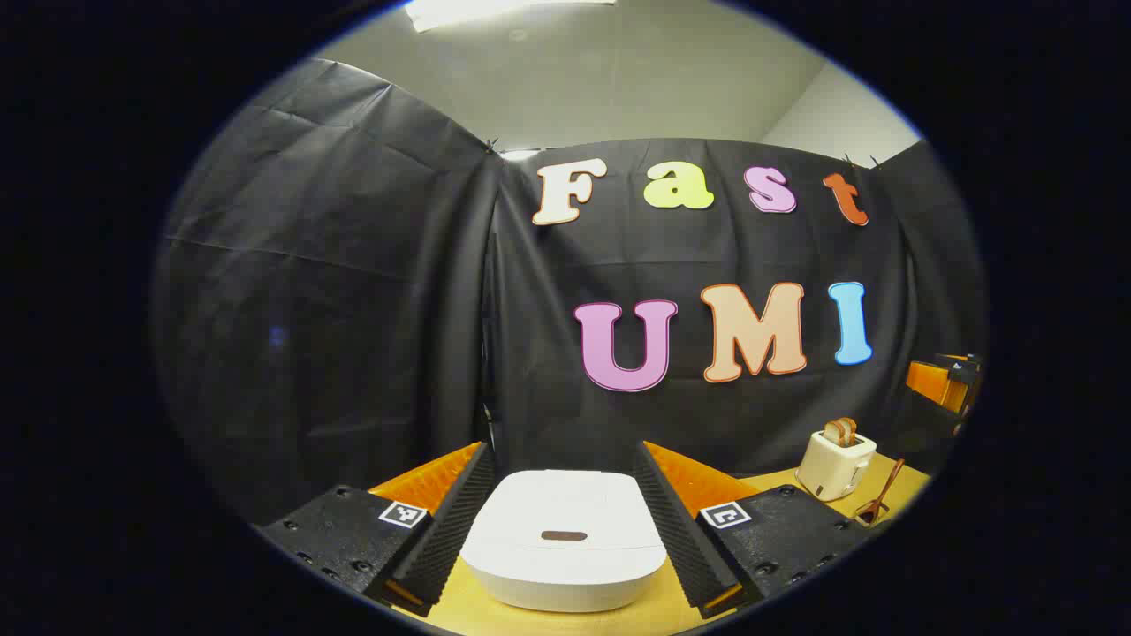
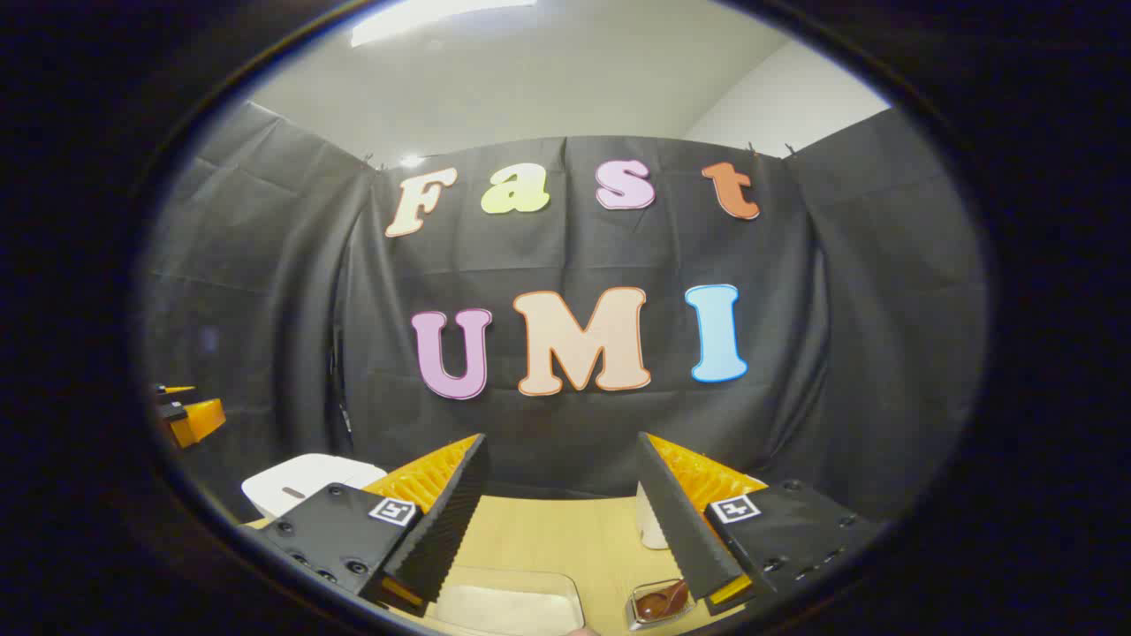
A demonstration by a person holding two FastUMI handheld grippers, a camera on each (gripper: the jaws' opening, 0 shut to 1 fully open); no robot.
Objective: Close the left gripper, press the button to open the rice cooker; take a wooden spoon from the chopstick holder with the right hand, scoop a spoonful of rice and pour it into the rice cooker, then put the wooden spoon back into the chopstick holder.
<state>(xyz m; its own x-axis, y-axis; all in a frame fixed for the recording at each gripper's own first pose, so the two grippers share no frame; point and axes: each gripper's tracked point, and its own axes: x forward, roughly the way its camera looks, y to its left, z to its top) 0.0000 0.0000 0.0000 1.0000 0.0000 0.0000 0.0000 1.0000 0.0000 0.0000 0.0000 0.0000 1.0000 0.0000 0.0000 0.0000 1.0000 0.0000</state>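
White rice cooker [image 1: 563, 539]; cream toaster [image 1: 834, 465]; tan table [image 2: 565, 539].

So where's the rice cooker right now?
In the left gripper view, the white rice cooker sits closed on the wooden table, straight ahead between the open hand-held gripper's fingers.

In the left gripper view, the rice cooker [image 1: 564, 539] sits on the table [image 1: 654, 609], right in front, between the two fingers. Far to its right stands a toaster [image 1: 835, 464] near the back wall, with a wooden spoon [image 1: 879, 499] just right of it. In the right gripper view, a tray [image 2: 508, 609] lies on the table in front, and the rice cooker is off to the left.
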